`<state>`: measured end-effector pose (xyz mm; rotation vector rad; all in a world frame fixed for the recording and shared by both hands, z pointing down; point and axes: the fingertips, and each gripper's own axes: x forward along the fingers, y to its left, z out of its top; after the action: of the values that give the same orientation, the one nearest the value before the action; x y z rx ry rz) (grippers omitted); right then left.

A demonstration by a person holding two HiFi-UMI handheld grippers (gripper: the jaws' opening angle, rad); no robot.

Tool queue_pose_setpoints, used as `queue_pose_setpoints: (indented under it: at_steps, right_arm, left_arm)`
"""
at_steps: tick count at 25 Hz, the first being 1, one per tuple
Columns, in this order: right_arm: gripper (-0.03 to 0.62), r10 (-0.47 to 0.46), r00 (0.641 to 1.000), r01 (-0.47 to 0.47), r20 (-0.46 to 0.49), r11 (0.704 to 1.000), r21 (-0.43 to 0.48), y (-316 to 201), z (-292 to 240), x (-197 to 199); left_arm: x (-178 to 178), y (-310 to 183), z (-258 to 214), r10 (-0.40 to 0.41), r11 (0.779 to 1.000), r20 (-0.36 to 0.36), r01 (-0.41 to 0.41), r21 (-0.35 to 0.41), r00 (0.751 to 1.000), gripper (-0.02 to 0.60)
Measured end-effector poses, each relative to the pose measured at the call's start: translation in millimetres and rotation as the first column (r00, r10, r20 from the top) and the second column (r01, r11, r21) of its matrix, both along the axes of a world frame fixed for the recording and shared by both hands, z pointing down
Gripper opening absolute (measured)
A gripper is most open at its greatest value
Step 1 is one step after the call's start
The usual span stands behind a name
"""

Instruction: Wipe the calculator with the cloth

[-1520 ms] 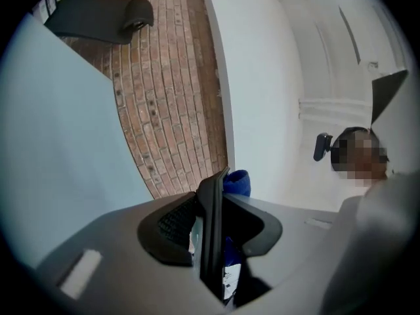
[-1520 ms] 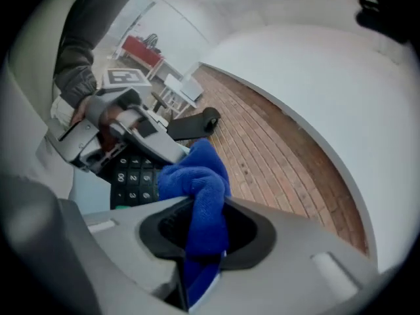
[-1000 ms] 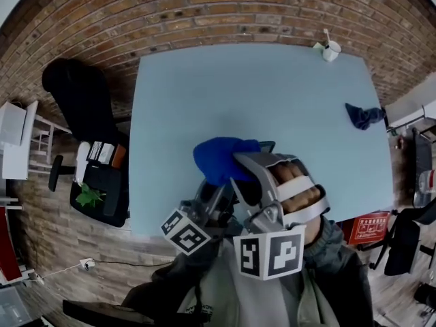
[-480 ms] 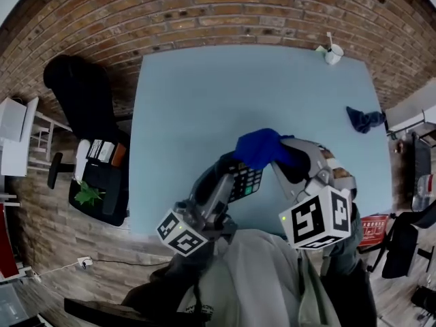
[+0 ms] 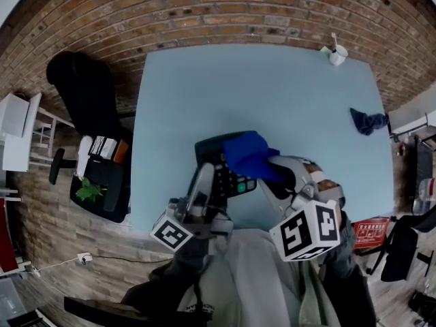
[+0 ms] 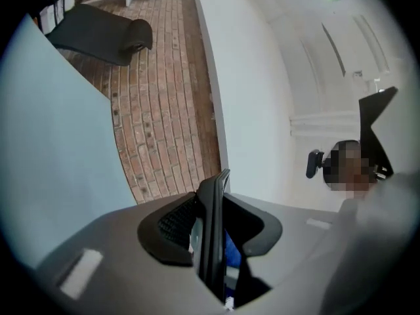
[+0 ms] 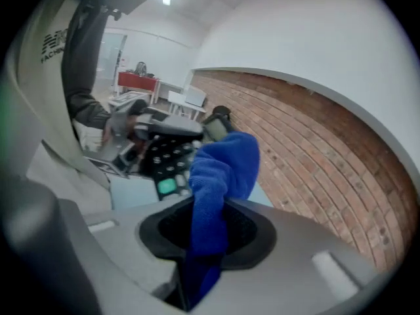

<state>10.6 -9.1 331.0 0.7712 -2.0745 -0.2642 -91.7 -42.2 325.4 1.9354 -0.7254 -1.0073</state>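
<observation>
Since a second ago the cloth (image 5: 248, 157) has shifted right across the calculator (image 5: 210, 148). Right gripper (image 7: 209, 231) pinches the cloth; left gripper (image 6: 211, 225) clamps the calculator's edge.

From where I stand, the counter (image 5: 272, 94) is a pale blue rectangle set on a brick floor (image 5: 204, 16). At its far right corner stands a small white cup (image 5: 336, 54) with something thin sticking up out of it; I can't tell what it is. Near the right edge, well apart from the cup, a dark blue rag (image 5: 368, 121) lies crumpled on the top.
</observation>
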Motion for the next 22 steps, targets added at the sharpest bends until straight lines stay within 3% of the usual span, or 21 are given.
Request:
queue_pose_setpoints:
  at_steps: [4, 6, 9, 12, 14, 17, 20, 22]
  right_arm:
    - [0.095, -0.204, 0.976, 0.199, -0.074, 0.978, -0.069, 59.2, 16.5, -50.8]
    - [0.095, -0.205, 0.977, 0.2, -0.056, 0.976, -0.084, 60.6, 18.1, -52.0]
    - [0.095, -0.065, 0.998, 0.066, 0.013, 0.994, -0.084, 34.8, 10.6, -17.2]
    - [0.095, 0.144, 0.989, -0.145, 0.023, 0.989, 0.027, -1.8, 2.6, 34.9]
    - [0.095, 0.19, 0.979, -0.197, 0.073, 0.975, 0.105, -13.6, -0.7, 46.8]
    - [0.095, 0.105, 0.98, -0.13, 0.17, 0.98, 0.148, 3.5, 6.4, 27.7]
    - [0.095, -0.043, 0.96, -0.007, 0.275, 0.984, 0.178, 37.4, 19.4, 4.2]
    - [0.095, -0.131, 0.949, 0.053, 0.288, 0.963, 0.264, 50.2, 18.0, -6.2]
  left_arm:
    - [5.1, -4.8, -10.1, 0.016, 1.0, -0.091, -0.016, -0.004, 0.996, 0.103]
    - [9.3, -4.0, -10.5, 0.032, 0.999, -0.108, -0.033, -0.008, 0.994, 0.104]
    - [7.8, -2.9, -7.4, 0.03, 0.999, -0.119, -0.033, -0.03, 0.992, 0.109]
    - [1.9, -1.7, -6.9, 0.046, 0.998, -0.178, -0.055, -0.044, 0.983, 0.104]
    - [0.5, -1.5, -8.6, 0.066, 0.995, -0.247, -0.082, -0.052, 0.967, 0.103]
    - [0.9, -3.7, -8.0, 0.093, 0.987, -0.379, -0.134, -0.084, 0.921, 0.103]
    - [-2.3, -7.4, -8.3, 0.134, 0.969, -0.547, -0.225, -0.103, 0.826, 0.103]
    - [0.9, -7.6, -13.1, 0.192, 0.95, -0.61, -0.302, -0.082, 0.768, 0.103]
